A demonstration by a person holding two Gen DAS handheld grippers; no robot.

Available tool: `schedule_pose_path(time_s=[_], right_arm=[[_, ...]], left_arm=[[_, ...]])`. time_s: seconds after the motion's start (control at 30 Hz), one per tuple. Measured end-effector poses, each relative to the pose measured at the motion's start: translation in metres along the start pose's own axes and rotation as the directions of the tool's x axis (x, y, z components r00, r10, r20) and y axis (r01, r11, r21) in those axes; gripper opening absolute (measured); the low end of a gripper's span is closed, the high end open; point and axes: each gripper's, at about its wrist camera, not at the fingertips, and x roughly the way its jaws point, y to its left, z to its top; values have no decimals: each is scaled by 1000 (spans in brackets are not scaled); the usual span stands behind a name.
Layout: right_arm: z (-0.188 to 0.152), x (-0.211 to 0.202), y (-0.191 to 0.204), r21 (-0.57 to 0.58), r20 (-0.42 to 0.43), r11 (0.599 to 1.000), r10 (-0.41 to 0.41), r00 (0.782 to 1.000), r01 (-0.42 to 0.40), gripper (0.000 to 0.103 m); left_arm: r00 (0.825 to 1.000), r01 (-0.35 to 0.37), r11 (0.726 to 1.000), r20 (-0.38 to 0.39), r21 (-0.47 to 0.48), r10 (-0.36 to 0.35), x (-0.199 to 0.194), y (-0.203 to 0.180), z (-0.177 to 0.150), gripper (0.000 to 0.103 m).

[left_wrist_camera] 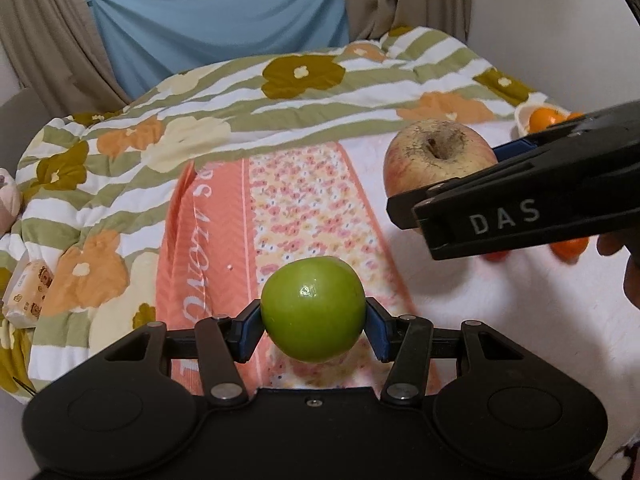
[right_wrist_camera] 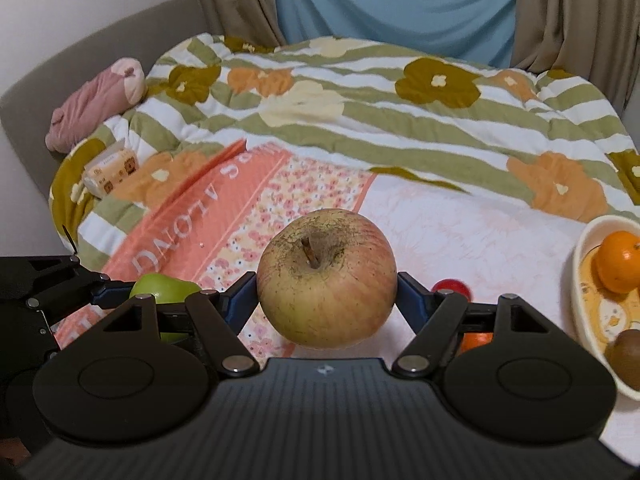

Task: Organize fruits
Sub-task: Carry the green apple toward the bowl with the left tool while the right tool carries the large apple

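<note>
Right now each gripper carries a fruit. Nearest in the left wrist view, the left gripper (left_wrist_camera: 314,326) is clamped on a green apple (left_wrist_camera: 313,309), held off the bed (left_wrist_camera: 500,300). In the right wrist view, the right gripper (right_wrist_camera: 326,294) pinches a russet apple (right_wrist_camera: 326,278), stem up, also lifted. Beyond its right finger a small red fruit (right_wrist_camera: 452,286) and an orange one (right_wrist_camera: 474,340) lie on the sheet. Further right sits a cream bowl (right_wrist_camera: 580,264) holding an orange (right_wrist_camera: 618,262) and a kiwi (right_wrist_camera: 628,354). A floral quilt (right_wrist_camera: 360,120) lies behind.

The step looks like carrying both apples to the bowl. Next, the right gripper should swing right, lower over a bare patch of bowl and release; the left follows.
</note>
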Motion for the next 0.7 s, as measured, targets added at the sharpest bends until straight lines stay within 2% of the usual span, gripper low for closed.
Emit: schedule_pose_path(time_s=[0.3, 0.7], right_arm=[[12, -56, -47, 66, 67, 998, -20, 998, 16, 88], [4, -100, -156, 126, 81, 985, -127, 989, 116, 88]], left_arm=[[998, 8, 1000, 64, -28, -7, -32, -29, 33, 57], [993, 37, 999, 113, -2, -37, -36, -92, 76, 57]])
